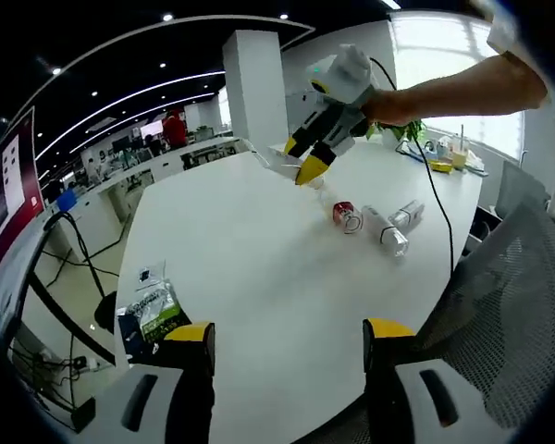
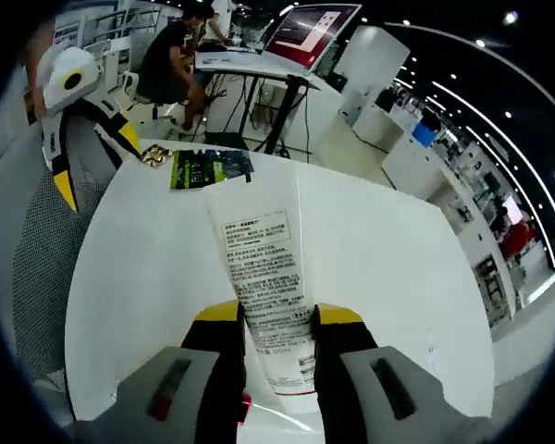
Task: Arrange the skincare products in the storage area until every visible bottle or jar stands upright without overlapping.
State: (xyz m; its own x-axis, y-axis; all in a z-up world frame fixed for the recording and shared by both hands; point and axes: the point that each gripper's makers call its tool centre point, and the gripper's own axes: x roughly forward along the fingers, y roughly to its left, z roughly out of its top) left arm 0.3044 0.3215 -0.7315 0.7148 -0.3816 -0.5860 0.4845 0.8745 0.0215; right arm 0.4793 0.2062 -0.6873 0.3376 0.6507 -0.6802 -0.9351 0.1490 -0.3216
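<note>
I'm working at a white, smooth, rounded table [image 1: 250, 250] in a big open-plan office w/ dark ceiling, strip lights, white pillars and rows of desks in the background. A grey mesh chair [image 1: 513, 314] sits at the table edge beside my left gripper. In the right gripper view, a person sits at a far desk near a tilted screen [image 2: 316, 26].

My left gripper [image 1: 287, 340] hangs over the near table edge, yellow-tipped jaws wide apart, nothing between them. Just beside its left jaw lies a flat, glossy green-and-black sachet [image 1: 153, 313].

My right gripper [image 2: 276, 324] is clamped on a white tube [image 2: 264, 268], soft plastic, flattened, wide at the far crimped end, w/ small printed text on its face. The jaws pinch it near the cap end; its long axis runs straight along the jaws, the crimp pointing away from me toward the sachet [image 2: 211, 167]. In the left gripper view this gripper [image 1: 305, 162] is at the far side of the table, tips angled down at the surface, my forearm reaching in from the right.

Mid-table, three items lie on their sides close together: a small red-and-white jar [image 1: 347, 216], a white bottle [image 1: 385, 230] and a second white bottle [image 1: 408, 215]. Can't tell if they touch.

Left gripper [image 2: 79, 111] also shows at the table edge in the right gripper view.
</note>
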